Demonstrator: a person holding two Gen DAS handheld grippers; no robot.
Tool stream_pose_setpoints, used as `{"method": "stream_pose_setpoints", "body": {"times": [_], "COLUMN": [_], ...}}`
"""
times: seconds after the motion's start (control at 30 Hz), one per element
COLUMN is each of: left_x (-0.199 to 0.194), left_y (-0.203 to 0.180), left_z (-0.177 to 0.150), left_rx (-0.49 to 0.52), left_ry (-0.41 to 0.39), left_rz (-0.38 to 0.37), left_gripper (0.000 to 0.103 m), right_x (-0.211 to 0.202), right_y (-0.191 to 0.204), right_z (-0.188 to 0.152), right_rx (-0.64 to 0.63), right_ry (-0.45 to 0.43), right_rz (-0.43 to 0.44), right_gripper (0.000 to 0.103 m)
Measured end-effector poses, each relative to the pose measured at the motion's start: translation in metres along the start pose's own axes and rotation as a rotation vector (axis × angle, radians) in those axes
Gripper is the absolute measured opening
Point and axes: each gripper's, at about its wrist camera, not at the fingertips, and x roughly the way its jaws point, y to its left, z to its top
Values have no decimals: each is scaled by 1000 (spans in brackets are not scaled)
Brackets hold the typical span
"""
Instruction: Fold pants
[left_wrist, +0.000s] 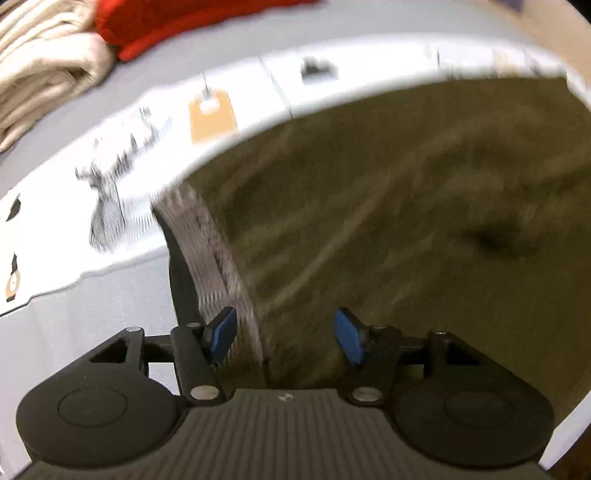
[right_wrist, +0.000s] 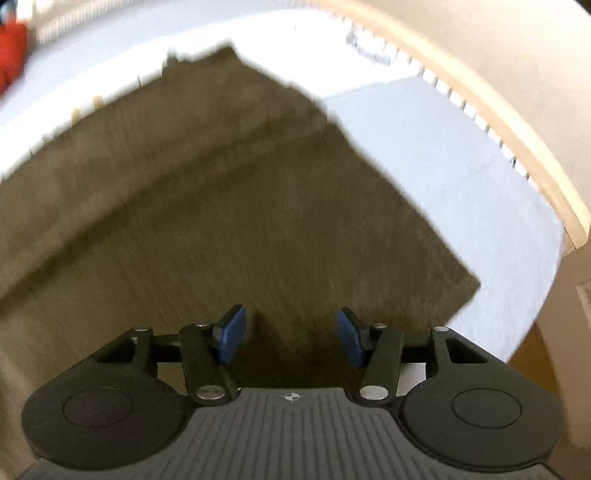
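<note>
The olive-brown pants (left_wrist: 388, 221) lie spread on a white table (left_wrist: 155, 280), filling most of both wrist views. The left gripper (left_wrist: 284, 334) hangs over the cloth with its blue-padded jaws standing wide apart and nothing between them; a grey ribbed band (left_wrist: 218, 266), probably the waistband though blur makes it hard to be sure, runs just beside its left finger. The right gripper (right_wrist: 288, 334) is likewise spread apart and holding nothing, above a flat stretch of the pants (right_wrist: 221, 221) near a squared corner. Folded cream cloth (left_wrist: 40, 70) and a red cloth (left_wrist: 166, 22) sit well apart at the table's far side.
</note>
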Motion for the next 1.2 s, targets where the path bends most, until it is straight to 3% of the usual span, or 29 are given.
{"method": "stream_pose_setpoints", "body": {"times": [0.13,0.23,0.43,0.53,0.57,0.63,0.7,0.77,0.87,0.97,1.2], "left_x": [-47,-84,-139,-144,-136,-122,-120,-117,-103,-90,-89], "left_y": [-1,-3,-17,-30,-35,-38,-35,-29,-17,-5,9], "left_z": [30,41,28,13,10,3,5,9,7,4,2], "left_rx": [-68,-120,-179,-223,-230,-238,-245,-246,-283,-318,-326], "left_ry": [-105,-159,-249,-281,-265,-192,-197,-211,-165,-122,-127], "left_rz": [-4,-51,-128,-131,-113,-63,-45,-22,-4,-9,16], "left_gripper": [66,68,68,67,62,55,55,55,55,55,56], "right_x": [-47,-91,-162,-168,-166,-153,-140,-140,-123,-98,-87], "right_y": [12,32,65,79,84,92,98,95,97,110,107], "right_z": [22,26,13,-6,-12,-30,-39,-38,-36,-36,-34], "right_rx": [75,69,-39,-137,-177,-249,-283,-202,-140,-160,-136], "right_ry": [-162,-260,-407,-455,-465,-469,-403,-415,-384,-307,-310], "right_rz": [84,185,391,413,414,392,324,347,351,288,306], "right_gripper": [56,56,58,58,58,57,55,55,57,56,56]}}
